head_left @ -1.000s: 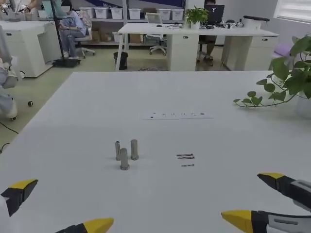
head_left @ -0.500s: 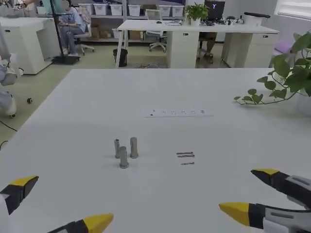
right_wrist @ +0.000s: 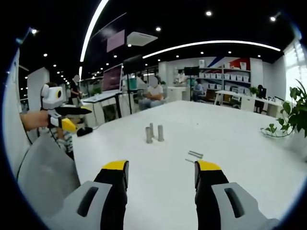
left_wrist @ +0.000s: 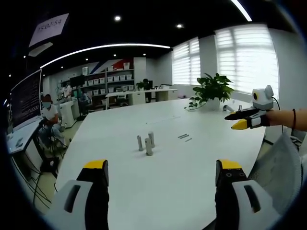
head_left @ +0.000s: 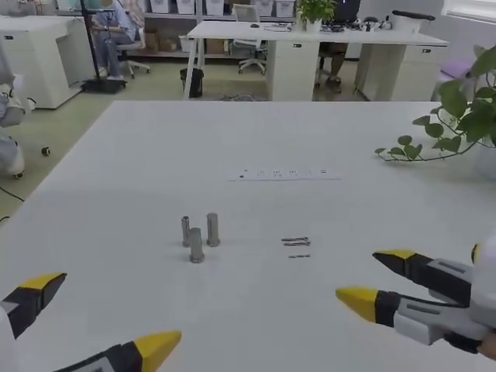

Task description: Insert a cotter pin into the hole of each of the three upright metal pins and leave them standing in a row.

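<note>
Three metal pins (head_left: 197, 238) stand clustered on the surface (head_left: 116, 170), cotter pins (head_left: 296, 245) lying beside them. Nearer the edge, left claw (head_left: 110, 310) and right claw (head_left: 364, 274) hover, both spread apart, empty.

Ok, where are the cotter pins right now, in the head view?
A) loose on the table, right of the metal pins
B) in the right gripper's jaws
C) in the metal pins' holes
A: the cotter pins lie flat on the table, apart from the three upright metal pins, and the right gripper is open and empty.
</note>
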Demonstrator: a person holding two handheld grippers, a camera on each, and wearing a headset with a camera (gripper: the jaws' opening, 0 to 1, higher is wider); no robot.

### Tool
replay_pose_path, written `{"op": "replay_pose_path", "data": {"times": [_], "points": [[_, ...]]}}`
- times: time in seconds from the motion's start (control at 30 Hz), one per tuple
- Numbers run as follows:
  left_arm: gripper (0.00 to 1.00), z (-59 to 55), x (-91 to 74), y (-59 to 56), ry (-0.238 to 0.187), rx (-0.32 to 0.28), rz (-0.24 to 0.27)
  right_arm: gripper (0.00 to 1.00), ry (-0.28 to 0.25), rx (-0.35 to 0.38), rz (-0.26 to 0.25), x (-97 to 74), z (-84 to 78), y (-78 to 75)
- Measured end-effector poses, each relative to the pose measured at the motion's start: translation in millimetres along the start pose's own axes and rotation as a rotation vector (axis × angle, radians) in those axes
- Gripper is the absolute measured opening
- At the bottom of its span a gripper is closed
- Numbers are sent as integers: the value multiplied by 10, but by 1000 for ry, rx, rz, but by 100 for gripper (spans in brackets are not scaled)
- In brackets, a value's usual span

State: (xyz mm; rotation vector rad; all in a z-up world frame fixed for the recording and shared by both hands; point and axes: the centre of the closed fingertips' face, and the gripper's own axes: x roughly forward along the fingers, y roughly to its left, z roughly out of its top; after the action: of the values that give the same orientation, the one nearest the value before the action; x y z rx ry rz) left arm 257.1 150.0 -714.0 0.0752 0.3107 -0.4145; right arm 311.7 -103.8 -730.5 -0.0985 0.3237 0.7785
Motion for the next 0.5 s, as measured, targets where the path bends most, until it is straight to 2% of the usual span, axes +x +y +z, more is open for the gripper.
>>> {"op": "replay_pose_path", "data": {"times": [0.23, 0.5], "points": [[92, -29, 42, 16, 6, -3, 4, 55, 4, -9, 28, 242, 43, 7], [91, -8, 93, 13, -5, -2, 9, 51, 0, -34, 68, 568, 135, -2]]}}
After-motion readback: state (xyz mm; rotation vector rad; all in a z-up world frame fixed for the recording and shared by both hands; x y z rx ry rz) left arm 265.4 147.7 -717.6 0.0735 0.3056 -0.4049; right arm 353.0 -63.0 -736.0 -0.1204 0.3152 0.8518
